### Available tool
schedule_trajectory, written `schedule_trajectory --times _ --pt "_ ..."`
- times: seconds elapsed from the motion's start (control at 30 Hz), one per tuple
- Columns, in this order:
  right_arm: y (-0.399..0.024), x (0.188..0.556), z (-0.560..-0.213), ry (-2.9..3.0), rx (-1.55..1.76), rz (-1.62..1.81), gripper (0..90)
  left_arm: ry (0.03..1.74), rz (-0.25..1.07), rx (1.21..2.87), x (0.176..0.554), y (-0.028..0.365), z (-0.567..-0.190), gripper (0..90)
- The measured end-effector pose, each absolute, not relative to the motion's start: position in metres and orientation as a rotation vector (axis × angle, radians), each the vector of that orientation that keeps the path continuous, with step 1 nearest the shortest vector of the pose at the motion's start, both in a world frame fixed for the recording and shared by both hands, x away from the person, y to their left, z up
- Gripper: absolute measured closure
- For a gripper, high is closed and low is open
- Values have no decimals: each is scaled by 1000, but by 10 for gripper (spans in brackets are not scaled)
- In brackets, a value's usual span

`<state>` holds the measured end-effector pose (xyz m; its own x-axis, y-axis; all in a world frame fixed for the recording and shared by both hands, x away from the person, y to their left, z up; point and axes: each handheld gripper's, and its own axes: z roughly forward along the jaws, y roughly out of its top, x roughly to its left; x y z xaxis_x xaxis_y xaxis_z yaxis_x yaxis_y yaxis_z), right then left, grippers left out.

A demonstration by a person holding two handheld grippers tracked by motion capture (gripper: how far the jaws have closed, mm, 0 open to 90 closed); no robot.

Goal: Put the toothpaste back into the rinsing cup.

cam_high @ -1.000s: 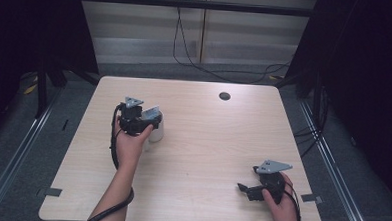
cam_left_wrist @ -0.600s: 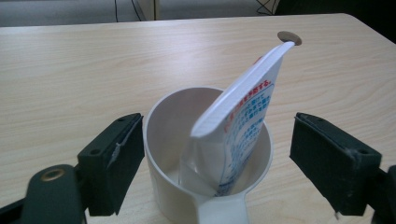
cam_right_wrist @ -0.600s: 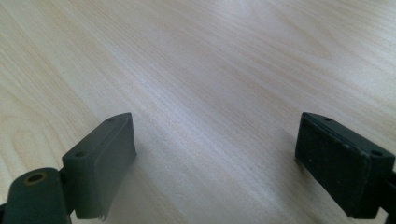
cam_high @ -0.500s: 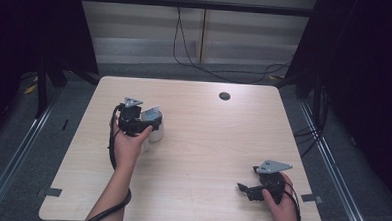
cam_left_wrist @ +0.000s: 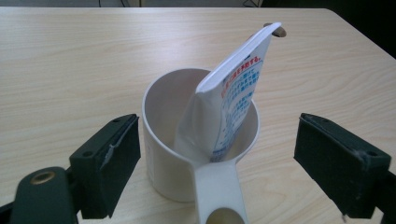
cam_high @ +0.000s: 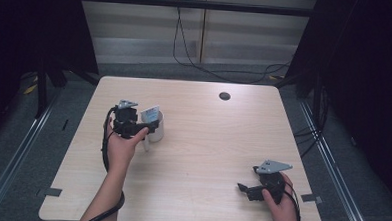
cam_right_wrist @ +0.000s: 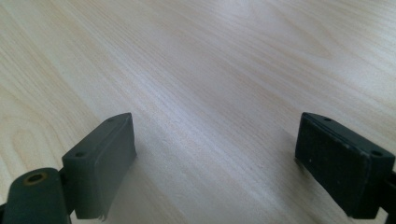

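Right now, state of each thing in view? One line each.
Left gripper: jaws open wide, either side of the cup, not gripping.
Right gripper: jaws open, holding nothing, low over bare wood.
Cup: upright on the table, handle towards the left gripper.
Tube: standing in the cup, tilted, flat crimped end up.

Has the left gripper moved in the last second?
No. The left gripper stays at the cup, no nearer the table's dark hole.
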<state>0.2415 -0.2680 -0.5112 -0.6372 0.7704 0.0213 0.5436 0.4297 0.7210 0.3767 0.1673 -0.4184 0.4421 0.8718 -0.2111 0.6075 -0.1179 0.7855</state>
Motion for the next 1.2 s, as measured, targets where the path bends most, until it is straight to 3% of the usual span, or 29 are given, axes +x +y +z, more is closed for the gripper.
schedule_trajectory --times 1.2 --pt "-269 242 -511 2380 1130 1036 117 1173 348 1874 345 184 -408 151"
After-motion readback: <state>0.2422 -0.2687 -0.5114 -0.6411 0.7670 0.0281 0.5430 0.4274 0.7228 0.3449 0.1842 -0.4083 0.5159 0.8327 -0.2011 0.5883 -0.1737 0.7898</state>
